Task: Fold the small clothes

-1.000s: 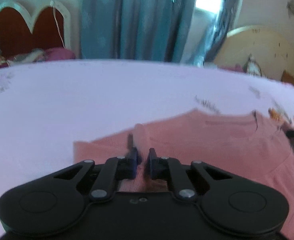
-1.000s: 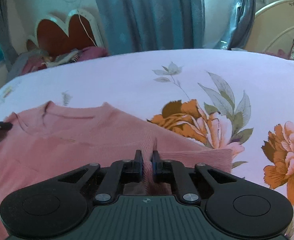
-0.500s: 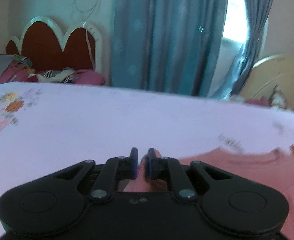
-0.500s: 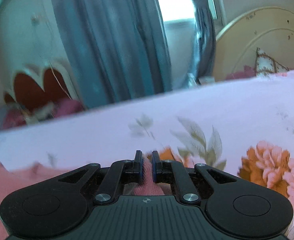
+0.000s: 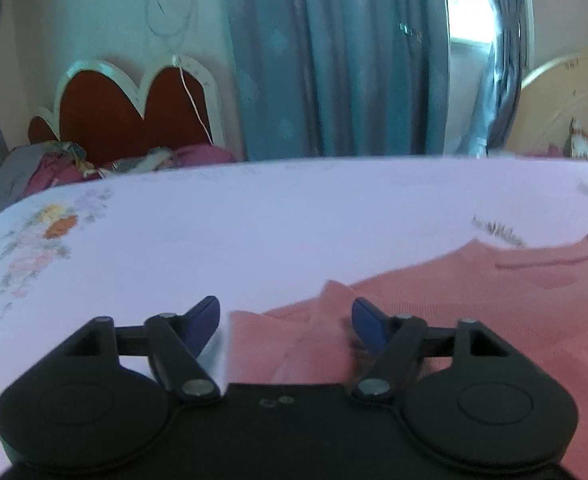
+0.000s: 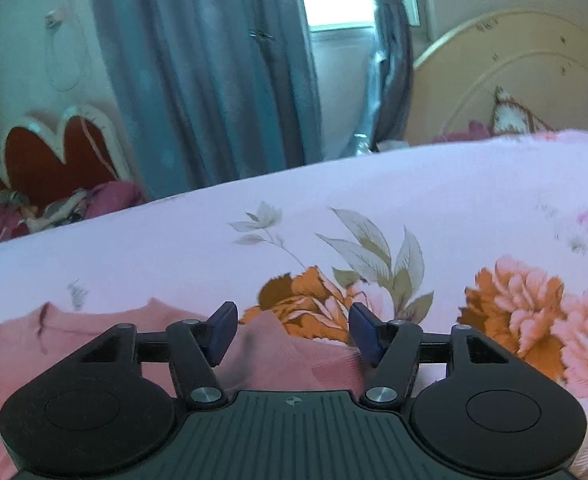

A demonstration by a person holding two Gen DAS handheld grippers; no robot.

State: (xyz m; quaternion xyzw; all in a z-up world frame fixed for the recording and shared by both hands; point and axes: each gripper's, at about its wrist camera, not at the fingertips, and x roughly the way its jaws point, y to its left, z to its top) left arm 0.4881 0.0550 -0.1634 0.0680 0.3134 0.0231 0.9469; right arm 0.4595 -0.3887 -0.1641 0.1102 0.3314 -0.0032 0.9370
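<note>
A pink knit top (image 5: 474,300) lies spread flat on the bed (image 5: 273,220), whose sheet is pale lilac with orange and pink flowers. The fabric is salmon-coloured and fine-ribbed, with a round neckline showing a darker inner band.

In the left wrist view the left gripper (image 5: 285,314) has just been opening; its blue-padded jaws stand apart, and a folded edge of the top lies below and between them, with neither pad pressing on it. The rest of the garment stretches away to that gripper's right.

In the right wrist view the right gripper (image 6: 293,330) has likewise just been opening and its jaws stand apart. A ribbed sleeve end or hem of the top (image 6: 277,360) lies beneath the gap, free of the pads, while the body and neckline lie to that gripper's left.

The near part of the top is hidden behind each gripper's black body. Both views are softly blurred, so seams and the exact fold lines are hard to make out.
</note>
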